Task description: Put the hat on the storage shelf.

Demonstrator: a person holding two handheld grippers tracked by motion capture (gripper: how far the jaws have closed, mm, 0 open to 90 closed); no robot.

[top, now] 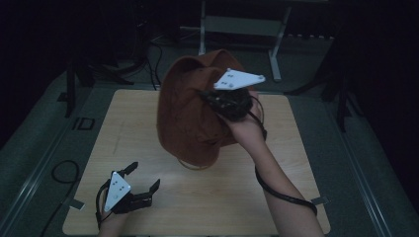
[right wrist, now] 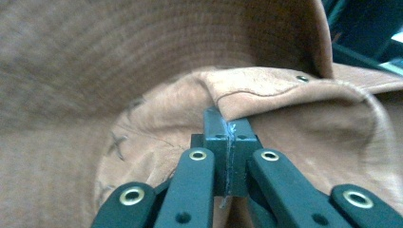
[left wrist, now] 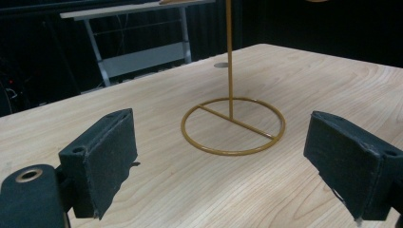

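Note:
A brown wide-brimmed hat hangs in the air over the middle of the wooden table. My right gripper is shut on a fold of it, and the right gripper view shows the pads pinching the hat's leather. Below the hat stands a gold wire stand; its ring base peeks out under the brim. My left gripper rests low at the table's front left, open and holding nothing. In its own view the pads stand wide apart, facing the stand's ring base and thin pole.
A grey metal-framed bench stands beyond the table's far edge. A cable loop lies on the floor at the left. A small round disc sits on the tabletop behind the stand. The room around the table is dark.

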